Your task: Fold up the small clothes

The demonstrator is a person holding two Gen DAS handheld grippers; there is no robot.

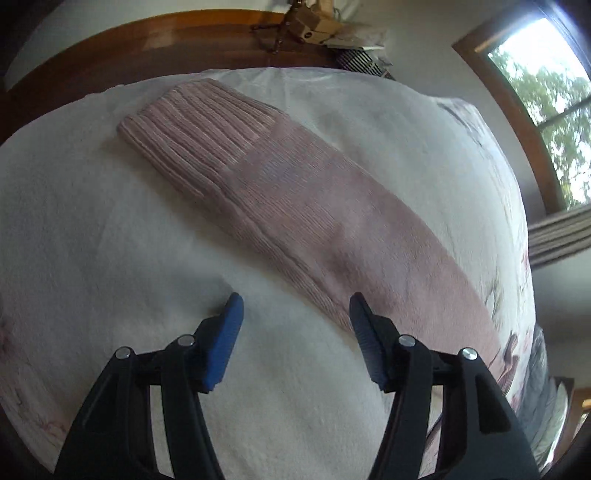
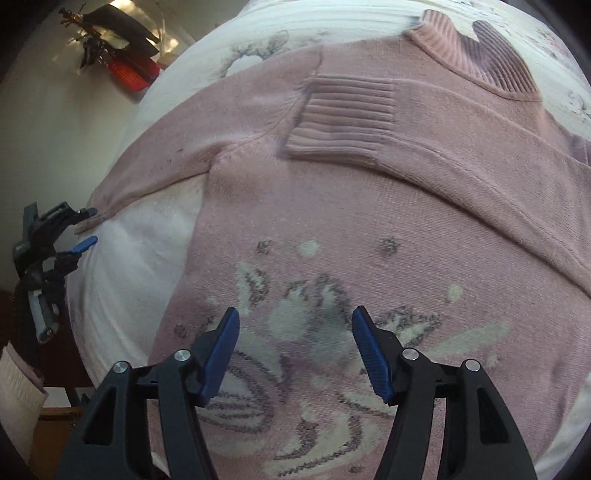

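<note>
Jaws of both the left gripper (image 1: 295, 317) and the right gripper (image 2: 295, 328) are standing wide apart, gripping nothing. A pink sweater (image 2: 369, 221) is lying flat on a white bed cover (image 1: 110, 221), one ribbed-cuff sleeve (image 2: 343, 122) folded across its chest. Its other sleeve (image 1: 295, 206) is stretching far-left to near-right ahead of the left gripper.

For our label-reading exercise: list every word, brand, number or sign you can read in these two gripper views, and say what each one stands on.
No readable text in either view.
Pink sweater: only a knitted flower pattern, no letters.
Outstretched sleeve: plain ribbed knit, no label showing.
Cardboard boxes on the wooden headboard: a small round mark, too small and blurred to read.
White bedspread: no print that reads as words.
</note>
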